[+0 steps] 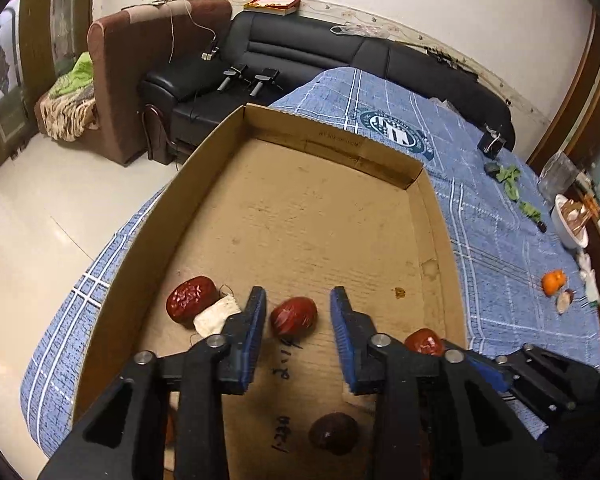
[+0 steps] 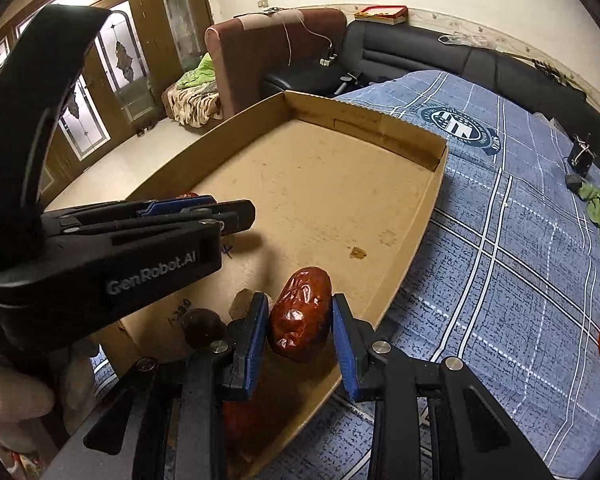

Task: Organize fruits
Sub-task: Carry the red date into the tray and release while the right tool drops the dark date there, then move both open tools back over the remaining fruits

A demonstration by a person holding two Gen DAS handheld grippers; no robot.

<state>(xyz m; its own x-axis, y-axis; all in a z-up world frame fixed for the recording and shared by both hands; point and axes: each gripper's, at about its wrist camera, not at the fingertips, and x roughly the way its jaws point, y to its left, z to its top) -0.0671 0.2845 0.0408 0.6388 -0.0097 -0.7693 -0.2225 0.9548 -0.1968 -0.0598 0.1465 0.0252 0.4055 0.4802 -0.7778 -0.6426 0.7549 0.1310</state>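
Note:
A shallow cardboard tray [image 1: 332, 140] lies on a blue checked cloth [image 1: 500, 240]. My left gripper [image 1: 298, 312] is open low over the tray's near end. A red date [image 1: 293, 316] lies between its pads, with a gap on the right side. Left of it lies another red date [image 1: 191, 298] against a small white scrap [image 1: 218, 314]. A dark fruit [image 1: 334, 434] sits nearer to me. My right gripper [image 2: 300, 320] is shut on a glossy red date [image 2: 300, 314] at the tray's right rim [image 2: 420, 220]. The left gripper [image 2: 248, 214] shows side-on there.
A mandarin [image 1: 554, 282] and a peel piece lie on the cloth at the far right, with green leaves [image 1: 510, 178] and a white bowl [image 1: 570, 224] behind them. A black sofa [image 1: 300, 52] and a brown armchair [image 1: 140, 60] stand beyond the table.

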